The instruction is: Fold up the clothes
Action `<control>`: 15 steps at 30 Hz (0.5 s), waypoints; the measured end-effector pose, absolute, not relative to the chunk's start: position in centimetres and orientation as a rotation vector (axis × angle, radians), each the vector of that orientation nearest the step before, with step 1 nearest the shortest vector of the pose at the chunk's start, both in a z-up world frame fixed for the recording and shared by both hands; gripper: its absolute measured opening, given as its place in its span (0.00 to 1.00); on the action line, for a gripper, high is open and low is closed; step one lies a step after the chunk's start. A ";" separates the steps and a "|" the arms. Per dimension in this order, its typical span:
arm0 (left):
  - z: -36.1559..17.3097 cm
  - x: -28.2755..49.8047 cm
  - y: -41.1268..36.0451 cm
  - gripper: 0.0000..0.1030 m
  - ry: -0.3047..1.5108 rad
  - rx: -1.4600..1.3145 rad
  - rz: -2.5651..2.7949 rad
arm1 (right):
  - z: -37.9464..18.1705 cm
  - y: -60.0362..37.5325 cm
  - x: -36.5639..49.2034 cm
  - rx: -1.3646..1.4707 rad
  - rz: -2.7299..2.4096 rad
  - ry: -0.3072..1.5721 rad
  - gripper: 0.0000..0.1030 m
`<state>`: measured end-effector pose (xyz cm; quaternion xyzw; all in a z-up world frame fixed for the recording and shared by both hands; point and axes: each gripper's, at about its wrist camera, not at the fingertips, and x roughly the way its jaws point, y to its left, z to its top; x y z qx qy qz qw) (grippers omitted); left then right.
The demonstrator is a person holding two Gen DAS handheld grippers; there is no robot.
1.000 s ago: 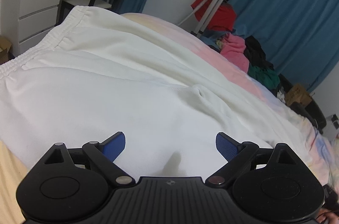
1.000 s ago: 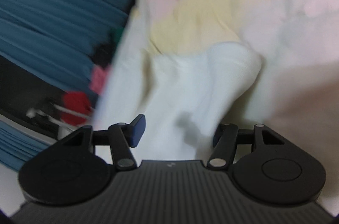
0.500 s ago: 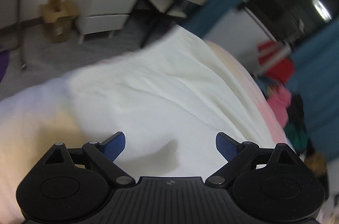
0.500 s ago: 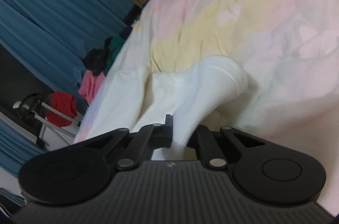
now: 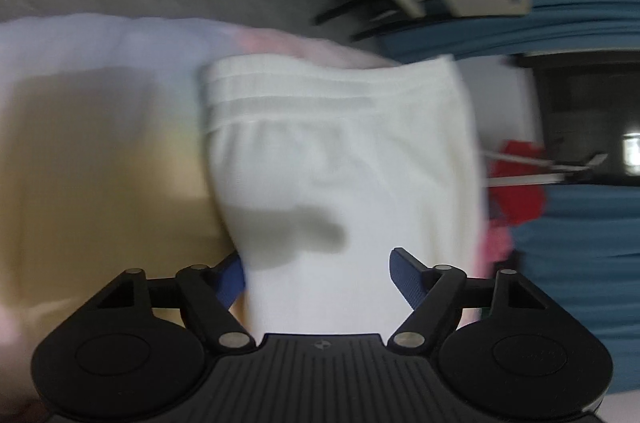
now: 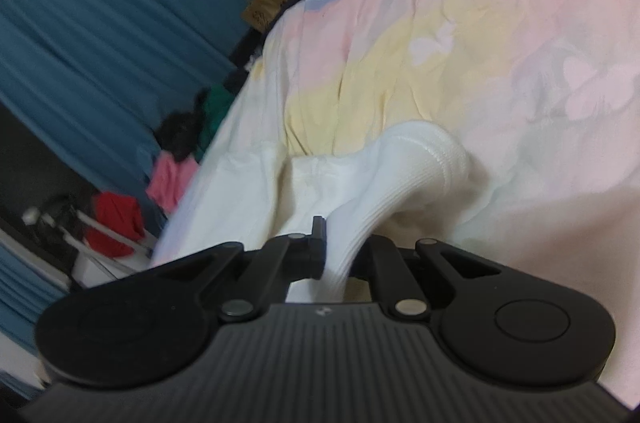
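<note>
Closing over the white trousers' waistband (image 5: 304, 83), left gripper (image 5: 316, 275) grips nothing; right gripper (image 6: 344, 255) pinches the cuff (image 6: 420, 159).

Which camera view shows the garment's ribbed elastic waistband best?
The left wrist view: the waistband of the white sweatpants runs unobstructed across the frame, though blurred. The right wrist view shows only a ribbed cuff, no waistband.

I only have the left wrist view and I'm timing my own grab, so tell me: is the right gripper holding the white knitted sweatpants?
Observer: Yes. The right gripper is shut on a bunched fold of the white knitted sweatpants.
Operator: Which part of them?
Observer: The leg end, just short of the ribbed cuff.
Operator: Is that cuff lying flat?
Observer: No, it humps up, with the pastel patterned bed sheet behind it.
</note>
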<state>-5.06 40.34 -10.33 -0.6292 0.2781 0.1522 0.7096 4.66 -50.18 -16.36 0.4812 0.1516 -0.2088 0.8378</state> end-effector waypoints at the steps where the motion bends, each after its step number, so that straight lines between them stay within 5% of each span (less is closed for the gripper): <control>1: -10.3 -5.3 40.1 0.74 0.572 -1.414 0.304 | -16.3 -50.2 4.6 1.023 -0.438 0.303 0.05; 5: -10.2 -5.0 39.7 0.73 0.591 -1.374 0.322 | -16.5 -50.1 5.2 1.005 -0.448 0.327 0.05; 8: -11.3 -4.1 39.4 0.63 0.692 -1.341 0.402 | -18.0 -50.7 5.7 1.049 -0.477 0.391 0.06; 10: -11.5 -3.9 39.3 0.53 0.708 -1.343 0.420 | -19.0 -51.2 5.7 1.098 -0.487 0.415 0.06; 15: -10.6 -4.1 39.0 0.11 0.660 -1.326 0.431 | -17.5 -50.5 4.8 1.071 -0.492 0.346 0.05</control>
